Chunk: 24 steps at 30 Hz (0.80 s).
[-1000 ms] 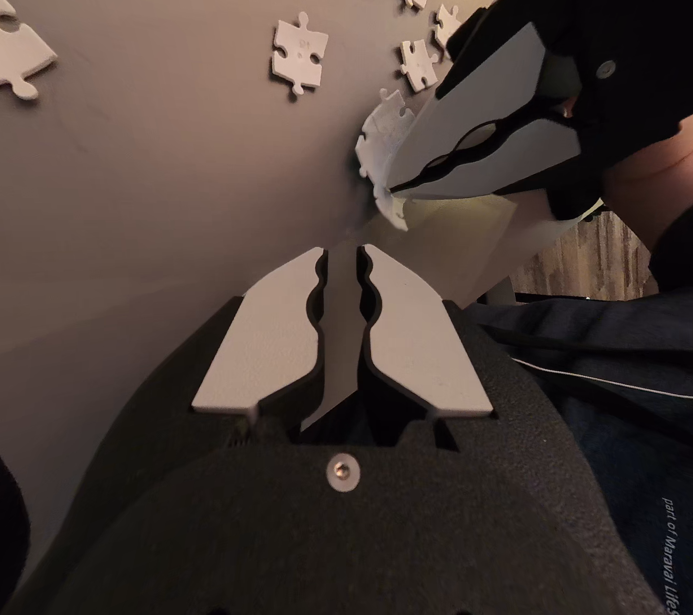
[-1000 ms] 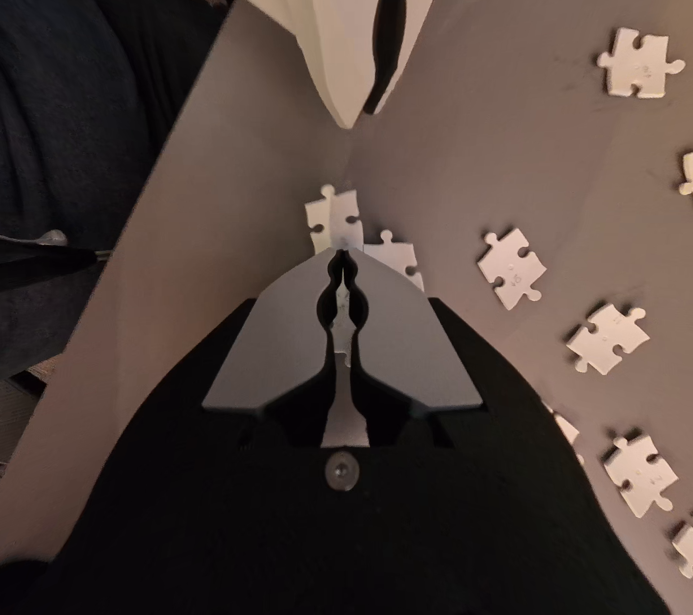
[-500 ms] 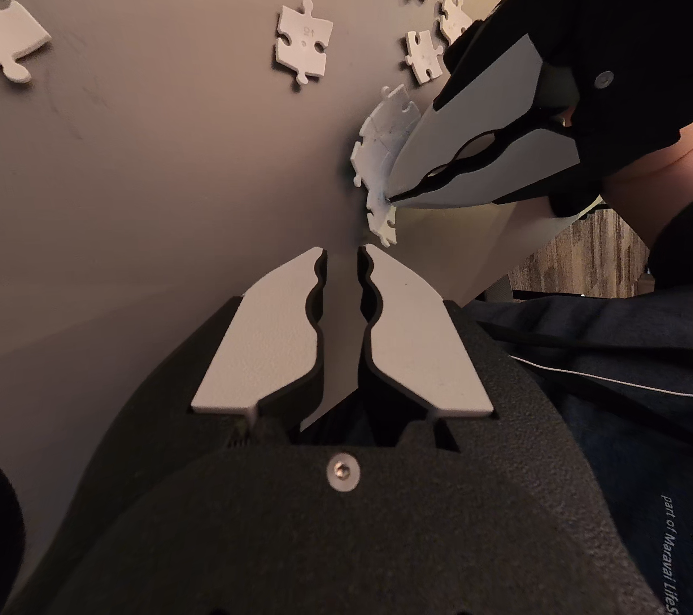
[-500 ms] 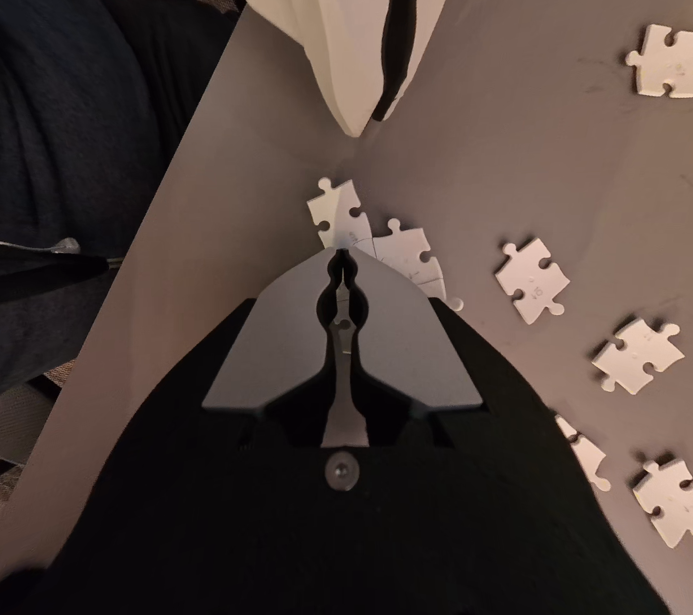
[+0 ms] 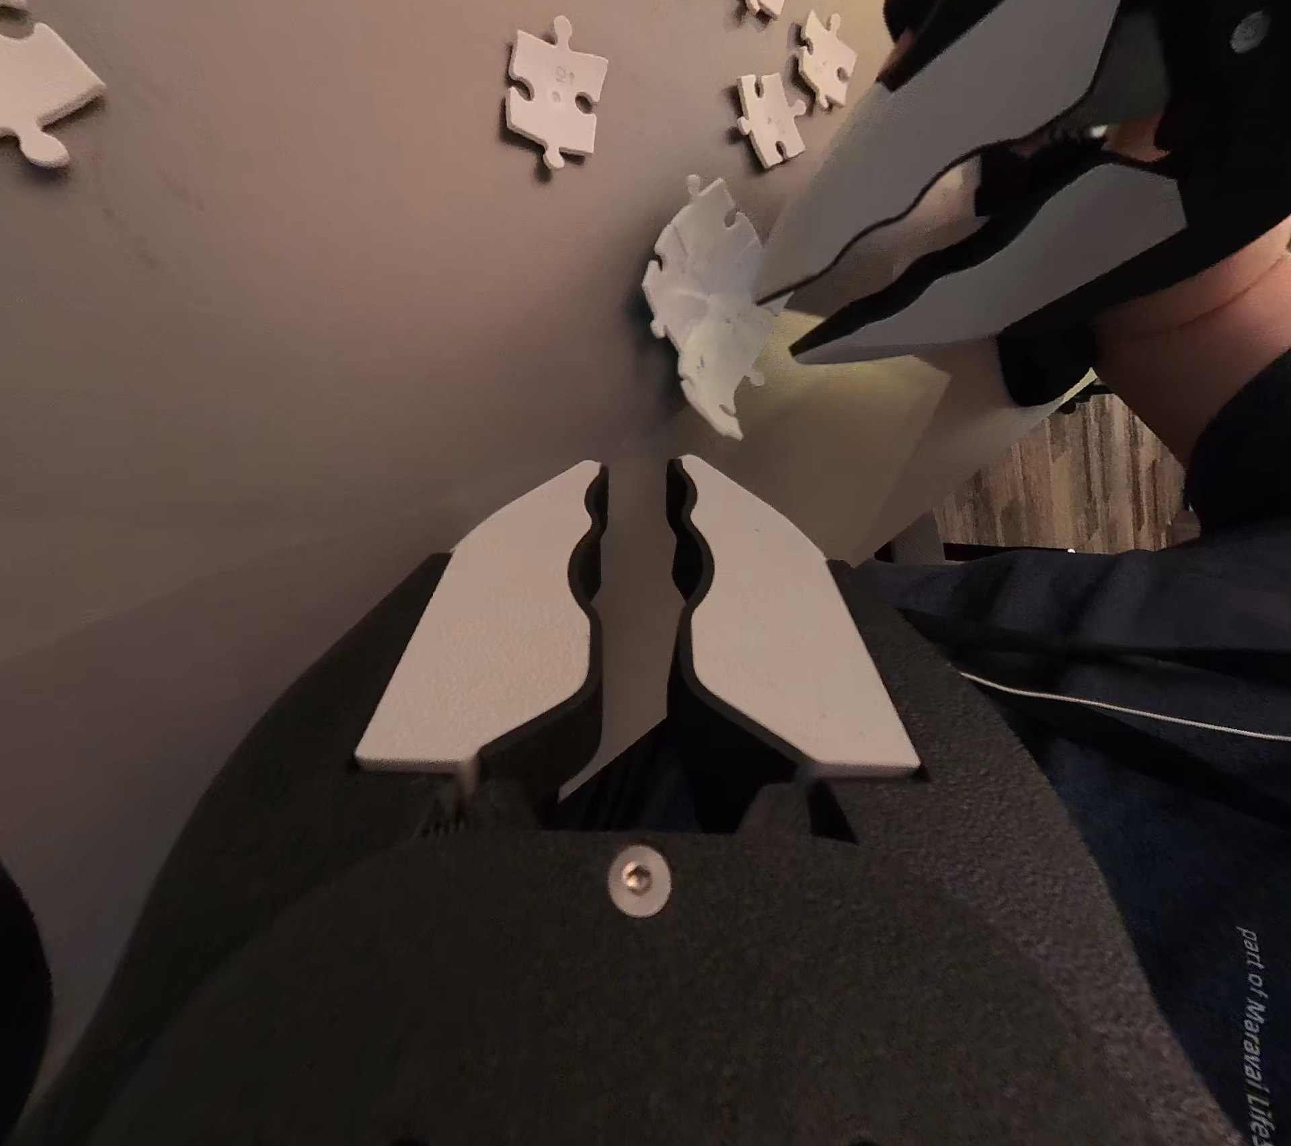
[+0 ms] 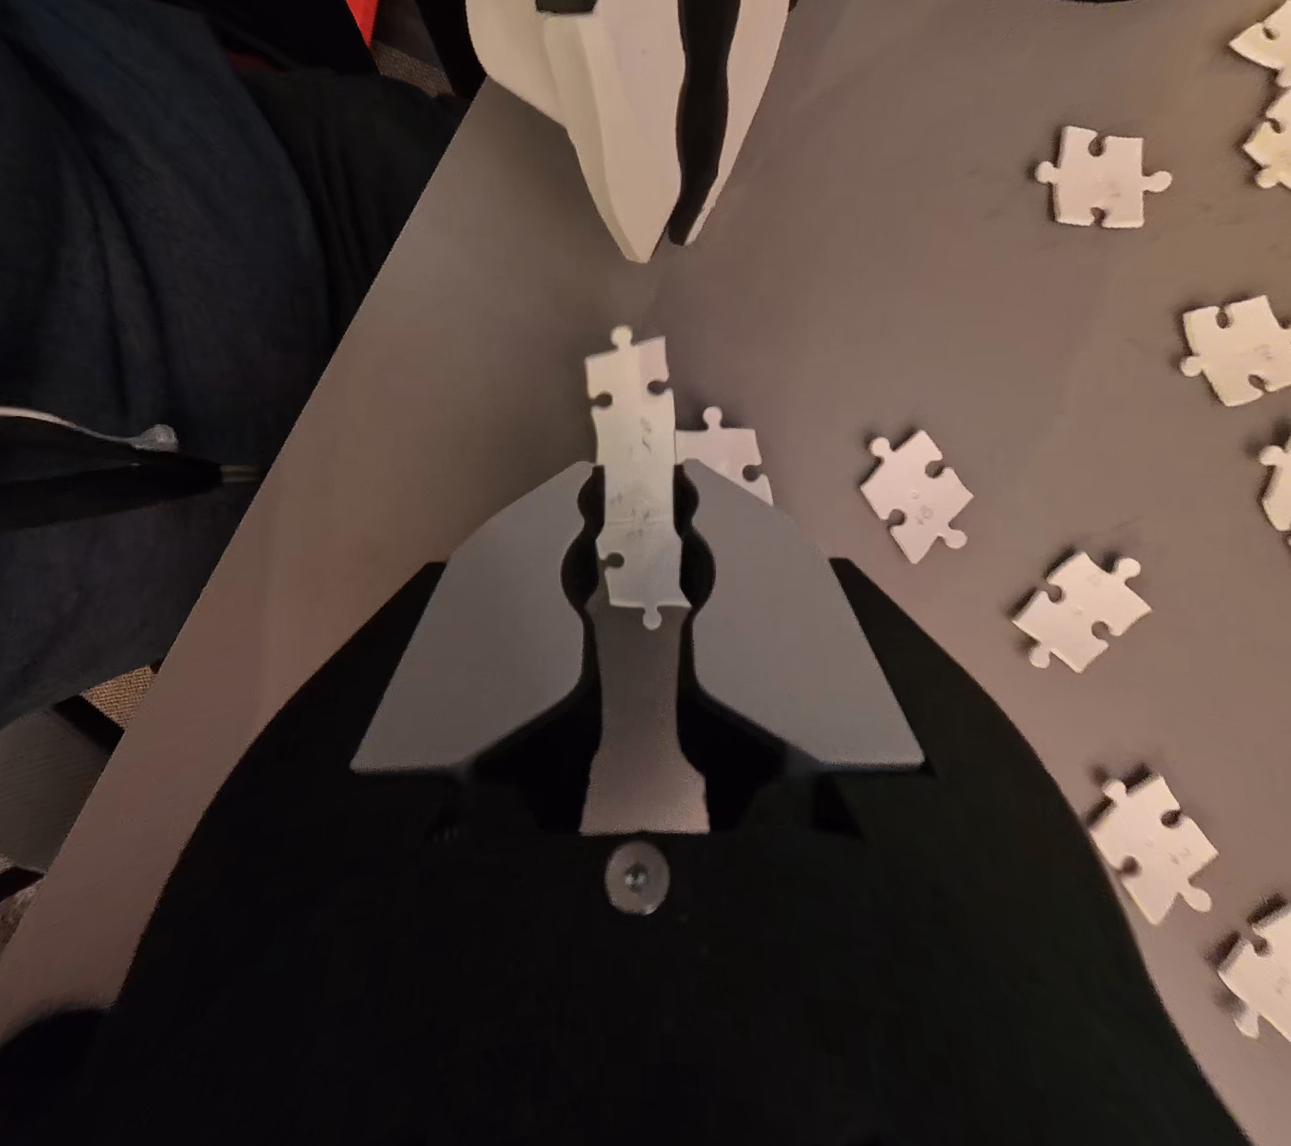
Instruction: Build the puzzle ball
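A curved cluster of joined white puzzle pieces (image 5: 698, 302) rests on the grey table (image 5: 279, 274). In the right wrist view the cluster (image 6: 636, 484) shows as a narrow strip lying in the gap of my right gripper (image 6: 639, 468). That gripper's jaws stand parted, close to the strip's sides. From the left wrist view my right gripper (image 5: 775, 327) has its tips apart at the cluster's right edge. My left gripper (image 5: 636, 463) is slightly open and empty, just short of the cluster. It also shows in the right wrist view (image 6: 660, 246), pointing down at the table.
Several loose white pieces lie scattered on the table, such as one (image 5: 555, 89) and another (image 6: 915, 494). The table's edge (image 6: 349, 414) runs close on the left, with a person's dark clothing (image 6: 140, 274) beyond it. A table corner (image 5: 908, 449) is close by. Left tips to right tips: about 6 cm.
My right gripper was shut on the cluster's edge; its jaws have now parted and the cluster shows between them. My left gripper has kept its small gap.
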Each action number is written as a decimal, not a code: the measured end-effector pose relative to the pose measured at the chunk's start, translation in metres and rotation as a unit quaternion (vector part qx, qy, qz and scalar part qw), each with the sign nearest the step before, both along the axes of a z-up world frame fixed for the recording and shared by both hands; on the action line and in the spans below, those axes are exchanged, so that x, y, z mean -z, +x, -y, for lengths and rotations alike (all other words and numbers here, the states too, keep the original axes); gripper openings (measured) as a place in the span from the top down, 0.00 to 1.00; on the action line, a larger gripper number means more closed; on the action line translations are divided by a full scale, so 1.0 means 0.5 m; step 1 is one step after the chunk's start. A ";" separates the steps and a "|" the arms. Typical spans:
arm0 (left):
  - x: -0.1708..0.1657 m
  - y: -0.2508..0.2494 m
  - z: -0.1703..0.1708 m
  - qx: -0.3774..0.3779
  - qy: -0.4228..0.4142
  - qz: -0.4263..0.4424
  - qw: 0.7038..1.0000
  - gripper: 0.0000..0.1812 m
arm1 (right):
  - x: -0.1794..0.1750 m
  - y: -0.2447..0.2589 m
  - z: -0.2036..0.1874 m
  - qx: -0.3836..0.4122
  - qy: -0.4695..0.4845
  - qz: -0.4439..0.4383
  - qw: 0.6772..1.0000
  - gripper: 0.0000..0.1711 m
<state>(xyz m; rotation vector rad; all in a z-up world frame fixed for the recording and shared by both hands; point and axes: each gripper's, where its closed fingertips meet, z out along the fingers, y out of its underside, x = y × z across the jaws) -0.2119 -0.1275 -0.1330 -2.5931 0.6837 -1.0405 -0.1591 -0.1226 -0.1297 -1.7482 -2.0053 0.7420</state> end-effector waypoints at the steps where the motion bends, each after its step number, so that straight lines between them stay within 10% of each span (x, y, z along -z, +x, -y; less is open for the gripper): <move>1: -0.001 0.002 0.002 0.003 0.000 0.007 1.000 0.91 | 0.000 0.007 0.000 -0.004 0.002 0.001 1.000 0.86; 24: -0.023 -0.015 0.010 0.056 0.106 0.043 0.992 0.88 | 0.056 0.008 0.022 0.007 0.069 0.039 0.997 0.76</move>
